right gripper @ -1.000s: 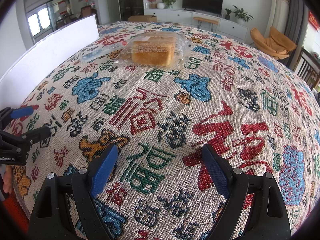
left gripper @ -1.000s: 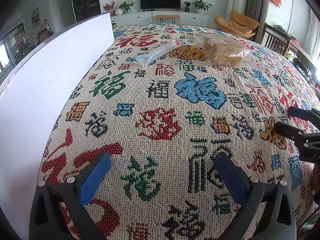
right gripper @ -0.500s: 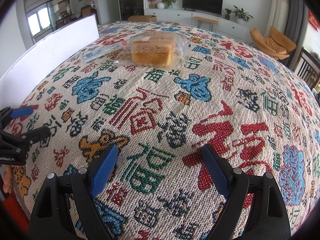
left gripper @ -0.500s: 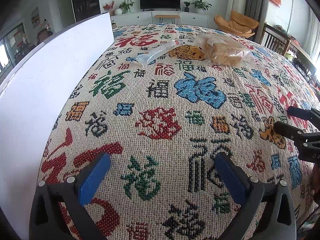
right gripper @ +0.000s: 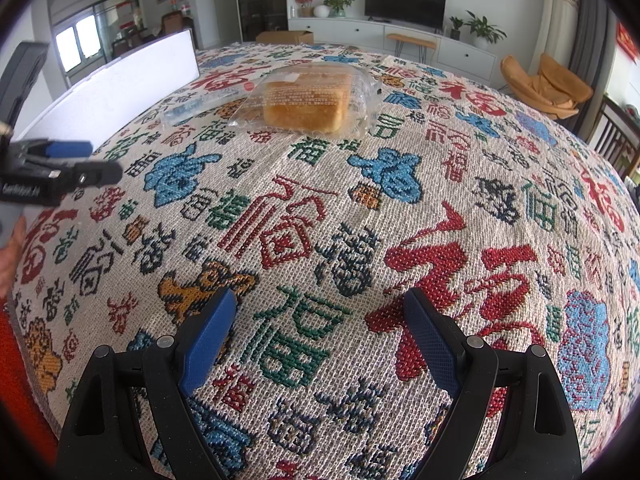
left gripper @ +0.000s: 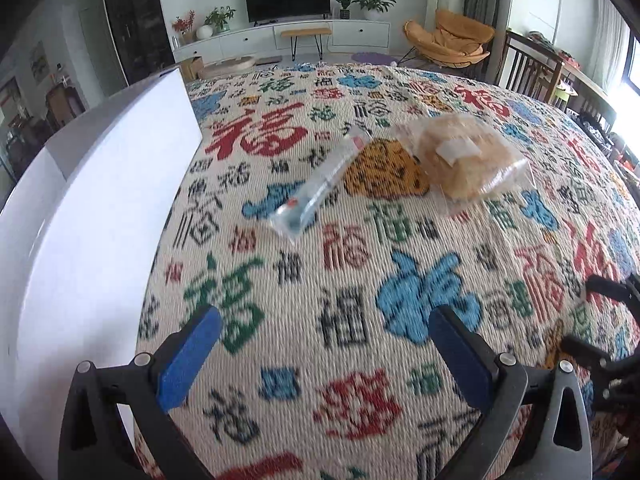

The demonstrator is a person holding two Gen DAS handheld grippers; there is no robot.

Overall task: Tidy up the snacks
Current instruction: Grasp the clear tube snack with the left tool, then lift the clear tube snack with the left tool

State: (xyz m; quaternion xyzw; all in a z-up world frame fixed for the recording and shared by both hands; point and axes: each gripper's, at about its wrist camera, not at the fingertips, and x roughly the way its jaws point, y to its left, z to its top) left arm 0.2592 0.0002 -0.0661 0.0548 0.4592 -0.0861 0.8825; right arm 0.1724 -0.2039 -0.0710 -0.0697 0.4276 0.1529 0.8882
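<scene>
Bright daylight, window glare at right (strong fisheye bending, dark corners).

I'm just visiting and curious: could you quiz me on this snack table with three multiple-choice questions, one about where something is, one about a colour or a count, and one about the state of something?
1. Where does the long clear packet lie?
A. between the white board and the bagged cake
B. on top of the cake
C. in a gripper

2. How many wrapped snacks are on the tablecloth?
A. two
B. four
C. six

3. How is the right gripper?
A. shut on the cake
B. open and empty
C. shut on the cloth

Answers: 1 A, it lies on the cloth with the board on one side and the cake on the other. 2 A, only the packet and the cake show. 3 B, its blue pads stand wide apart over bare cloth.
</scene>
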